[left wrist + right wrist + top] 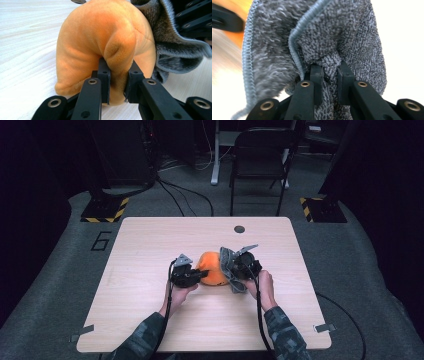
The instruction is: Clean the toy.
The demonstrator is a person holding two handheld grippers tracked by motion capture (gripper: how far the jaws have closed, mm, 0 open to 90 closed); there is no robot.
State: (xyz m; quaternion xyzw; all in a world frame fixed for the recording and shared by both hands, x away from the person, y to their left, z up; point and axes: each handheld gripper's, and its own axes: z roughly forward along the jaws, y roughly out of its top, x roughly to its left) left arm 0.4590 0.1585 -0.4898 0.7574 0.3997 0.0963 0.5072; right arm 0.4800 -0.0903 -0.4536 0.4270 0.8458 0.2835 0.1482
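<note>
Left hand-held gripper [117, 82] has its jaws pinched tight on a fold of the orange plush [105, 42], and we can see the soft fabric bulging up between the black pads. Over on the other side, our right hand-held gripper [329, 77] is clamped just as firmly on a bunched pleat of the grey towel [317, 37], the stitched edge curling up past the jaws.

From the high view, the orange plush [212, 268] sits on the surface [150, 235] right between our two hands, with the left hand-held gripper [192, 276] on its left flank and the right hand-held gripper [240, 267] on its right. The grey towel [229, 265] hangs upright and pressed against the plush's right side, so the towel lies directly between the right hand-held gripper and the plush.

That is what we judge matters next: the towel's long edge runs roughly up and over the plush, and the right hand is the nearer one to carry it across while the left holds the plush steady.
</note>
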